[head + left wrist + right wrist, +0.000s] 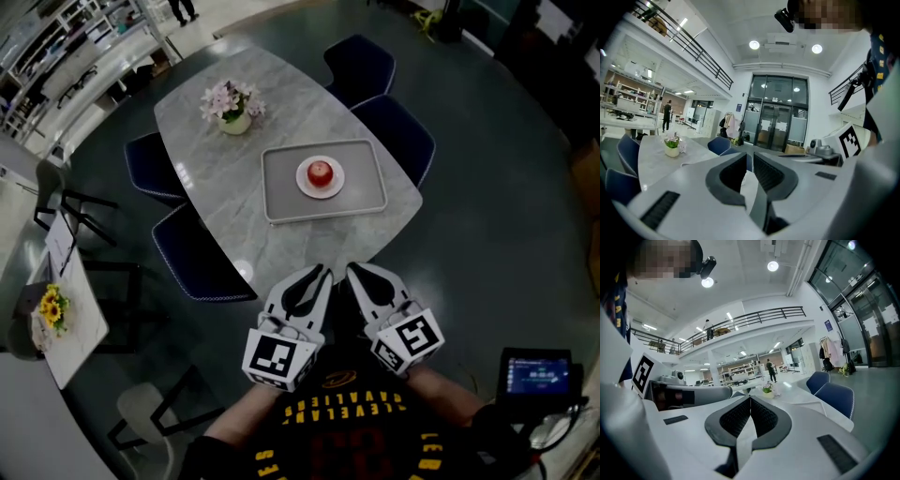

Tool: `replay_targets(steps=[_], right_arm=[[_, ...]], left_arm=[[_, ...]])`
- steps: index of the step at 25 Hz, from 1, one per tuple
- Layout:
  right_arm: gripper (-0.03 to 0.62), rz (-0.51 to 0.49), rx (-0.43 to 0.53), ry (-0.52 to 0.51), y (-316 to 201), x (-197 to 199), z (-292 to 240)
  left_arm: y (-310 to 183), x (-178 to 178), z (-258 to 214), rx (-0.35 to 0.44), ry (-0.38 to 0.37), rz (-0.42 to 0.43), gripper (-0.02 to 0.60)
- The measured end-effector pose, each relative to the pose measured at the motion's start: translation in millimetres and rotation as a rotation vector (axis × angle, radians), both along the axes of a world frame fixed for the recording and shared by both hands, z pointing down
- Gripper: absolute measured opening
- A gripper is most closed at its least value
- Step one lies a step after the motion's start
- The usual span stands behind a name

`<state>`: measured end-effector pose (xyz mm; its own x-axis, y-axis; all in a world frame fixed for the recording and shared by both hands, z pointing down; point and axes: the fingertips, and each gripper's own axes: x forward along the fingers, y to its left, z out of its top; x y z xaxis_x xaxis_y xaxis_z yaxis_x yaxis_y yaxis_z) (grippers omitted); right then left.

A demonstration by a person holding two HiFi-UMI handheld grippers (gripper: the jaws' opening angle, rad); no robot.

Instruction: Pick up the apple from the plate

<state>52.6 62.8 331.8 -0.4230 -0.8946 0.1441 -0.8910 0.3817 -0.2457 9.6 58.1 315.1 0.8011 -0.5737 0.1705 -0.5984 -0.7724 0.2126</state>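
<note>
A red apple (320,172) rests on a small white plate (302,179), on a grey tray (281,202) toward the near end of the marble table (225,197). Both grippers hover side by side close to my chest, short of the table's near edge and well apart from the apple. My left gripper (317,274) (750,159) shows only a thin gap between its jaws, with nothing in it. The jaw tips of my right gripper (359,270) (750,398) touch, and it is empty. Neither gripper view shows the apple.
A vase of pale flowers (233,106) (672,145) (767,390) stands at the table's far end. Dark blue chairs (398,131) (192,258) line both sides. A small side table with yellow flowers (52,309) is at the left, a lit screen (536,375) at the lower right.
</note>
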Motion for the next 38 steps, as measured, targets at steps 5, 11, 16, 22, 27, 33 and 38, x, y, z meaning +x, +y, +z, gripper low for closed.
replay_targets(steps=[5, 11, 16, 22, 27, 33, 38], right_arm=[[0.006, -0.049, -0.025, -0.023, -44.7, 16.8, 9.7], [0.006, -0.076, -0.049, -0.055, -91.2, 47.1, 20.8], [0.006, -0.089, -0.073, -0.099, -122.6, 66.9, 25.0], [0.006, -0.085, -0.123, -0.151, -167.3, 98.4, 38.2], [0.006, -0.059, -0.169, -0.17, -171.2, 105.4, 45.7], [0.006, -0.051, -0.242, -0.183, -199.3, 123.8, 71.0], [0.006, -0.052, -0.293, -0.174, -235.0, 145.3, 93.7]], left_arm=[[-43.5, 16.5, 8.2, -0.026, -0.02, -0.054, 0.049], [-90.7, 43.8, 18.3, -0.044, -0.024, -0.102, 0.049], [-119.4, 56.9, 20.0, -0.093, -0.02, -0.136, 0.049], [-163.6, 67.6, 35.3, -0.133, -0.005, -0.204, 0.049], [-165.3, 49.4, 43.4, -0.213, 0.04, -0.255, 0.049], [-195.5, 30.8, 72.9, -0.295, 0.061, -0.37, 0.049], [-227.2, 36.6, 105.9, -0.386, 0.077, -0.409, 0.049]])
